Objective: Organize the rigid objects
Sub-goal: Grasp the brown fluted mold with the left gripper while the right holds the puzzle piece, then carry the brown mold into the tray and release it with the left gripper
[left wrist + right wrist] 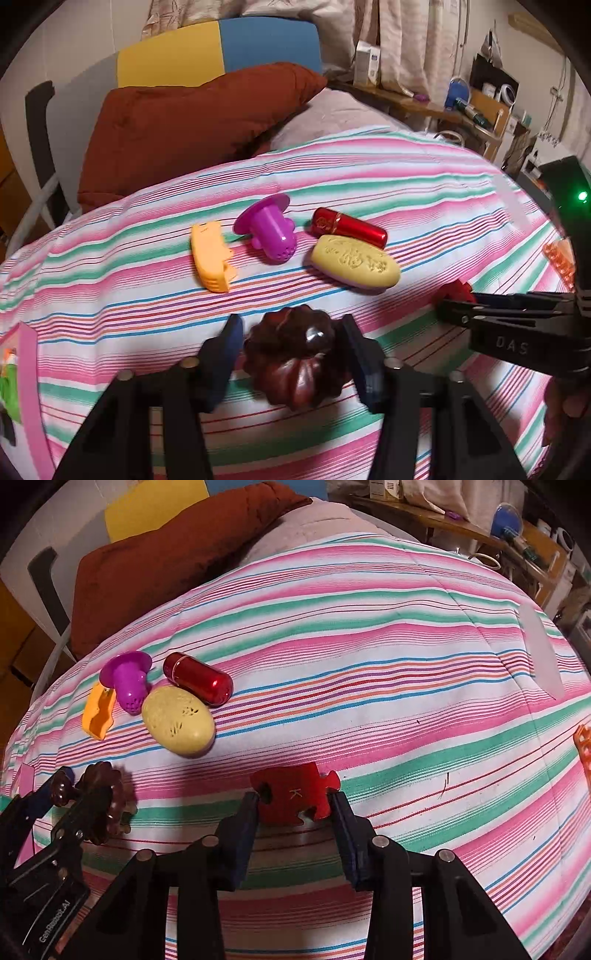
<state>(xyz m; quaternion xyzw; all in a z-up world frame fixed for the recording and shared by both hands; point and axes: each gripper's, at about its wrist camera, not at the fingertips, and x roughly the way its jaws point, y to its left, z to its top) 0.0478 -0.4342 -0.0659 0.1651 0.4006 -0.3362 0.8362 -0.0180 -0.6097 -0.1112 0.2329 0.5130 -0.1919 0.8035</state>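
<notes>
At 6 o'clock in the left wrist view, left gripper (291, 326) clamped on a brown carved knob (291, 369) over the striped bed (424, 177); looks hard, glossy and probably slippery, so best pinched across its widest ribs. Up toward 12, clip (212, 258), plug (269, 232), capsule (347, 227) and oval (354, 266) lying close together. At 6 o'clock in the right wrist view, right gripper (295, 806) clamped on a red puzzle piece (291, 794) by opposite edges; thin, stiff, likely light, apt to pivot if held by a tab.
</notes>
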